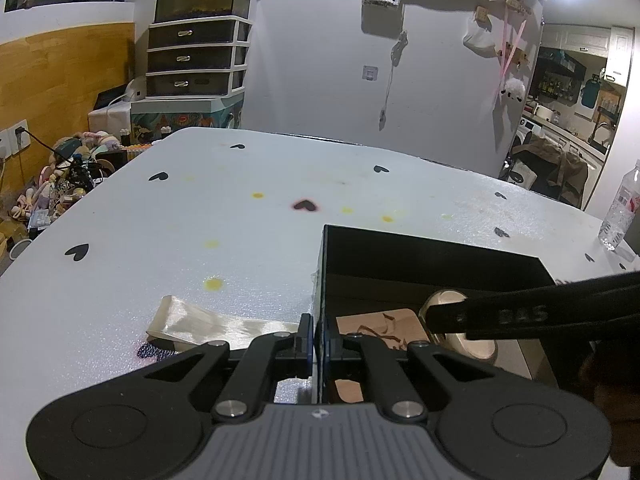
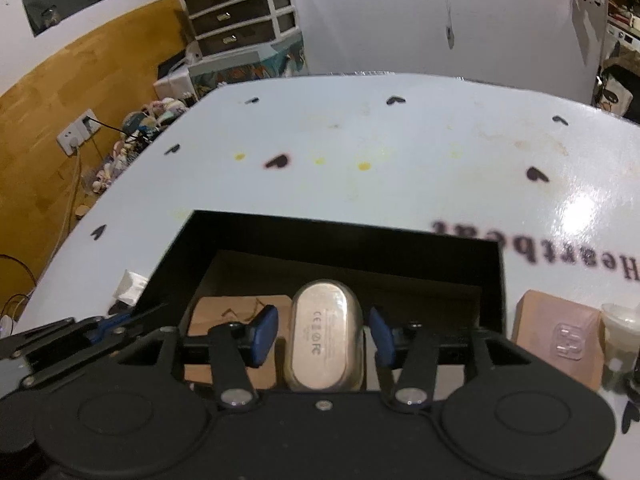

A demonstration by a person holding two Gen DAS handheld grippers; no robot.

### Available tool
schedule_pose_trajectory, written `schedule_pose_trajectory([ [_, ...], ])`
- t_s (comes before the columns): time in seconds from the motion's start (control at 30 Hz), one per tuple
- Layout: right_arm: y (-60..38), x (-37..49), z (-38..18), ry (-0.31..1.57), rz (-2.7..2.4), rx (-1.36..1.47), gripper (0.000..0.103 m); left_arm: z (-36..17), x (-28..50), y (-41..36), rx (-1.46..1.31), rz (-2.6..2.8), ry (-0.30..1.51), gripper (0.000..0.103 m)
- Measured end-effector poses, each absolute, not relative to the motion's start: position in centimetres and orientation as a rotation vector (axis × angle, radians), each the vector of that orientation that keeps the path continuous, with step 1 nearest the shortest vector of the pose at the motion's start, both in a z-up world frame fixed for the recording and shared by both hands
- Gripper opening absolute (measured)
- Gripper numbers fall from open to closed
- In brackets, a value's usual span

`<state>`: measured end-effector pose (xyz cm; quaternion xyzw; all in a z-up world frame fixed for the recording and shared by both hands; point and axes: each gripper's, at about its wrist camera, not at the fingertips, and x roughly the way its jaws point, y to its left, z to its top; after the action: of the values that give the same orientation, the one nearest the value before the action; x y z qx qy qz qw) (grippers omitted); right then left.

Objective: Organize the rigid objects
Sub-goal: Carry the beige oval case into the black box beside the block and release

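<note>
A black open box [image 1: 400,248] stands on the white table. My left gripper [image 1: 319,344] is shut on the box's left wall, one blue pad on each side of it. In the right wrist view, a silvery oval case [image 2: 326,344] with printed marks lies inside the black box [image 2: 340,236], between the blue pads of my right gripper [image 2: 323,334]. A small gap shows on each side, so the pads do not press on it. The left wrist view shows the right gripper's black fingers [image 1: 500,316] crossing over the oval case [image 1: 478,348]. Brown paper [image 2: 224,320] lies on the box floor beside the case.
A cream ribbon [image 1: 208,320] lies on the table left of the box. A clear water bottle [image 1: 620,208] stands at the right edge. A brown flat packet [image 2: 556,340] and a pale cup [image 2: 620,332] sit right of the box. A drawer unit [image 1: 196,58] stands beyond the table.
</note>
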<state>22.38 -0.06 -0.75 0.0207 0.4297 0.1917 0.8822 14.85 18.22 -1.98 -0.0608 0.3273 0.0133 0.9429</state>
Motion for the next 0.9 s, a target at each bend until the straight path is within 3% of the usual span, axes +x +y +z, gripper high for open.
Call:
schedule_pose_trajectory([
  [0.7,-3.3,17.4,1.3,0.835,0.470,0.000,0.078,-1.9,15.0,18.0,-0.115,0.033,0.673,0.005],
  [0.9,-4.3,15.9,2.1,0.796,0.476,-0.004,0.091,-1.9,14.9,18.0,-0.114,0.033,0.674,0.005],
])
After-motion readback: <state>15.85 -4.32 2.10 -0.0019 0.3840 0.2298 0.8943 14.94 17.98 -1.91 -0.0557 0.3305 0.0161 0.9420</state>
